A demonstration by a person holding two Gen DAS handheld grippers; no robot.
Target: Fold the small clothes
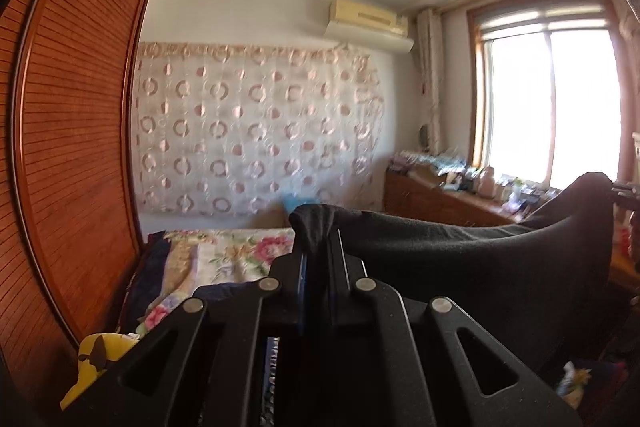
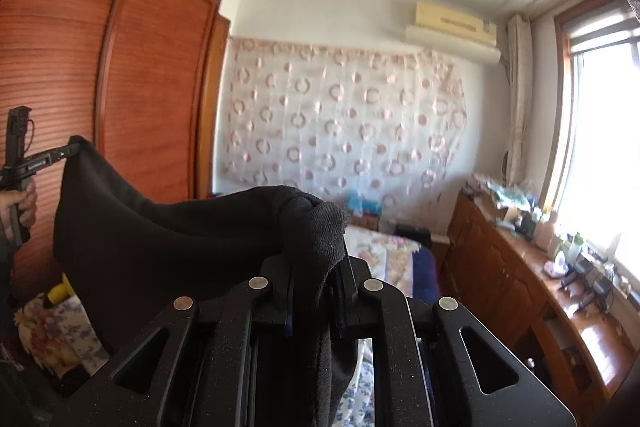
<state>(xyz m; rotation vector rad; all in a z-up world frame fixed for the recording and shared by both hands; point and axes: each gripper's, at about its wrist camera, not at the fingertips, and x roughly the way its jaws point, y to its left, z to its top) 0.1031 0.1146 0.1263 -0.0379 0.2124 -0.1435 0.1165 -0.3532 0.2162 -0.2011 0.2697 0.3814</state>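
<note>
Black cloth garment hangs stretched in the air above the bed, one corner pinched by the left gripper, another by the right gripper. No fold shows yet; all folding apparently remains.

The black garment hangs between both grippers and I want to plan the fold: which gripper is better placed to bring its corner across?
Probably left, by a hair. The left gripper and right gripper each pinch a corner of the black garment, held above the bed. The left pinches a thinner bunch.
</note>
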